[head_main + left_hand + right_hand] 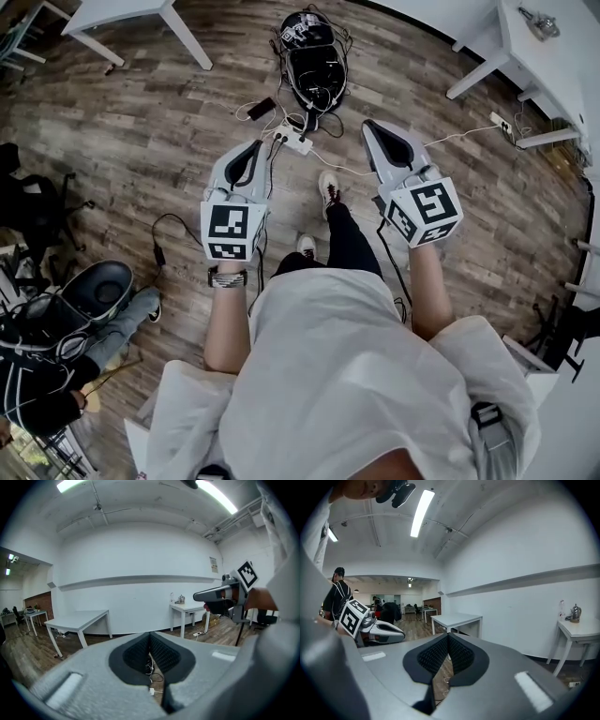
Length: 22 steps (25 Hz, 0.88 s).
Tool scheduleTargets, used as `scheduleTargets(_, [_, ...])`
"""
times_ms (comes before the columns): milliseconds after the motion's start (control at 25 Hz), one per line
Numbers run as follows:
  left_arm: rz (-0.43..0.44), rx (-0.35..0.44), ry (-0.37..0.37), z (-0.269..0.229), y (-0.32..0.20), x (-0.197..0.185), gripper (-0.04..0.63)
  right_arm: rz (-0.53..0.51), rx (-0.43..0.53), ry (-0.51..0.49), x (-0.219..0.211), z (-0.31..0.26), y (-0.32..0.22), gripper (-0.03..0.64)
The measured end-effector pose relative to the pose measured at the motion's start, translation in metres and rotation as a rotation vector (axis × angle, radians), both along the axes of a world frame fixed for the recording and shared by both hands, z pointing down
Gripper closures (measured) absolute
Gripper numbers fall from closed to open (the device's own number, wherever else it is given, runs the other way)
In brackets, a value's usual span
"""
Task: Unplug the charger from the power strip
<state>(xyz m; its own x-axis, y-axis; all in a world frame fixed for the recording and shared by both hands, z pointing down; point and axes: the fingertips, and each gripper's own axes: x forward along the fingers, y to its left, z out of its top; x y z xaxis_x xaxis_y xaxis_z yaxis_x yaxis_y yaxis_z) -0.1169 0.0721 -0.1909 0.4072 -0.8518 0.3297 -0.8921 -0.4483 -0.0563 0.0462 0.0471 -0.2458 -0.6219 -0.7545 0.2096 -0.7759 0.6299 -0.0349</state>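
A white power strip [296, 142] lies on the wooden floor ahead of my feet, with black and white plugs and cables in it. In the left gripper view only a bit of white cable and plug [151, 690] shows under the jaws. My left gripper [257, 145] hangs in the air just left of the strip, shut on nothing. My right gripper [369, 126] hovers to the right of the strip, its jaws also together and empty. Both are well above the floor. Each gripper view shows the other one: the right gripper [199, 594] and the left gripper [399, 632].
A black bag [315, 58] and a phone [262, 108] lie beyond the strip. White tables [131, 13] [536, 58] stand at the back left and right. A second strip [502, 122] lies by the right table. A seated person [52, 361] is at the left, near a black cable [159, 246].
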Motion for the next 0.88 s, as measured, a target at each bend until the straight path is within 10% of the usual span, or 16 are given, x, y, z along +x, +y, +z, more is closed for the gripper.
scheduleTargets(880, [-0.038,-0.110,0.006,0.128,-0.116,-0.006,0.594,-0.051,-0.095,0.052,-0.002,0.133,-0.136,0.615])
